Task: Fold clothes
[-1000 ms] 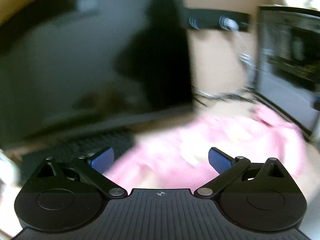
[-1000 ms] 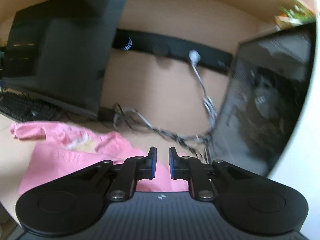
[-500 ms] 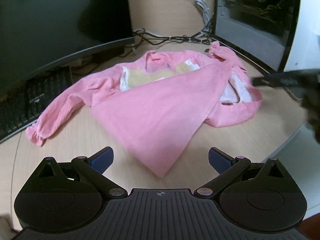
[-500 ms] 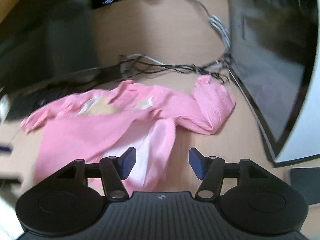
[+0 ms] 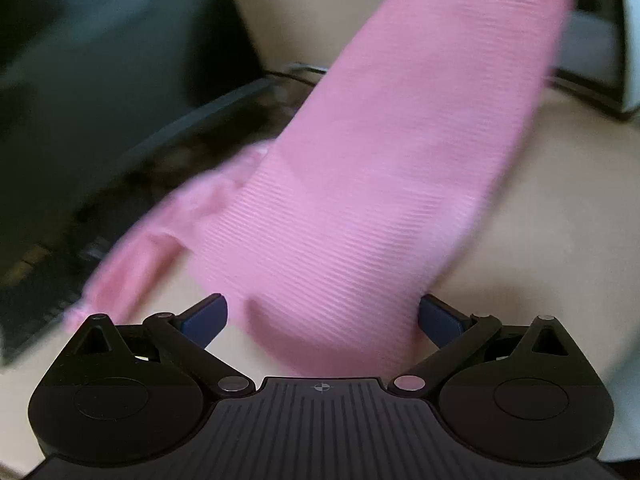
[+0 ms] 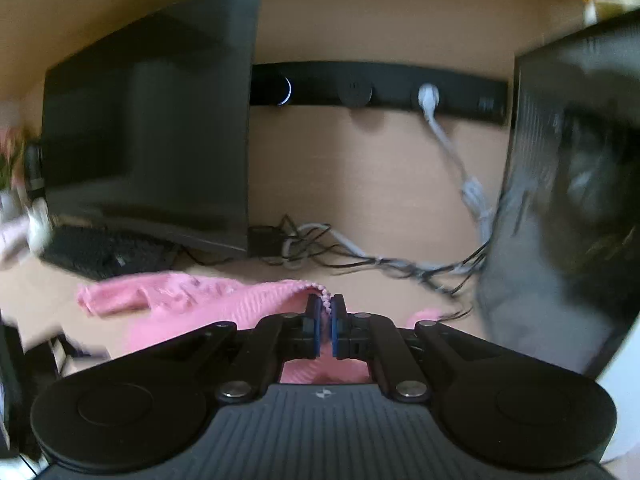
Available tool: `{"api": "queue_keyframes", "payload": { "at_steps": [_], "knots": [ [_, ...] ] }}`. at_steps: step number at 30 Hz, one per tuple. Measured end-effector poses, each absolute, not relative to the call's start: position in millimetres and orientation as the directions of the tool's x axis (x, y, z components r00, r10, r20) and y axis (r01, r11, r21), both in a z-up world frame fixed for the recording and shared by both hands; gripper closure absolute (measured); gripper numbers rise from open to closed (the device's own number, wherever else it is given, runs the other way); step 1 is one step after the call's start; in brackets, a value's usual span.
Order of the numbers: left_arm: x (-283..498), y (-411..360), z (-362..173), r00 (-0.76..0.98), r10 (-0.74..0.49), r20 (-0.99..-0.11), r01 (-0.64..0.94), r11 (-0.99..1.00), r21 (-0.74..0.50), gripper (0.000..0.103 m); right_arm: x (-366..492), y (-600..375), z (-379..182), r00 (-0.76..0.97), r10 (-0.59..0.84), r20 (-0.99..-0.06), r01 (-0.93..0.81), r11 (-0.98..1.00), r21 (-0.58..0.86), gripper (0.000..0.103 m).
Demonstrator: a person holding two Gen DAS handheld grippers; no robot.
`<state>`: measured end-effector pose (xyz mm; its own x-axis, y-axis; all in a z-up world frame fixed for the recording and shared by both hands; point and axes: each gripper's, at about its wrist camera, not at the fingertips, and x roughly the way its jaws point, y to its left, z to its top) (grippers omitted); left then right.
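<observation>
Right tongs clenched on sweater edge; its long axis runs far-right to near, ending between the gaping left tongs.

A pale wood worktop meets a wood wall. A dark monitor stands left, a black socket strip above tangled cables.

Left hand-held gripper: my fingers are spread wide, blue pads far apart, nothing pinched between them.
Right hand-held gripper: my fingers are pressed nearly together, clamping a thin edge of pink garment.
</observation>
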<state>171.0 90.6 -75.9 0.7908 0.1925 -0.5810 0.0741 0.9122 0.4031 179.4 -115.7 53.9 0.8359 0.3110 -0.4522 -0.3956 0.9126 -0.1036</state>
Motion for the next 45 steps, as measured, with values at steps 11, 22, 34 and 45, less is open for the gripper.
{"api": "queue_keyframes", "payload": {
  "at_steps": [11, 22, 34, 45],
  "knots": [
    [137, 172, 38, 0.872, 0.383, -0.303, -0.173, 0.823, 0.542, 0.0, 142, -136, 60, 0.873, 0.259, -0.412, -0.405, 0.857, -0.319, 0.099],
    [44, 174, -36, 0.628, 0.143, -0.765, 0.054, 0.973, 0.226, 0.0, 80, -153, -44, 0.623, 0.27, -0.734, -0.576, 0.793, -0.198, 0.078],
    [99, 230, 11, 0.722, -0.231, -0.653, 0.151, 0.973, -0.177, 0.0, 133, -130, -13, 0.68, 0.328, -0.656, -0.419, 0.908, 0.02, 0.029],
    [176, 163, -16, 0.538, -0.578, -0.614, 0.365, 0.816, -0.448, 0.0, 269, -47, -19, 0.712, 0.252, -0.655, -0.456, 0.876, -0.158, 0.066]
  ]
}}
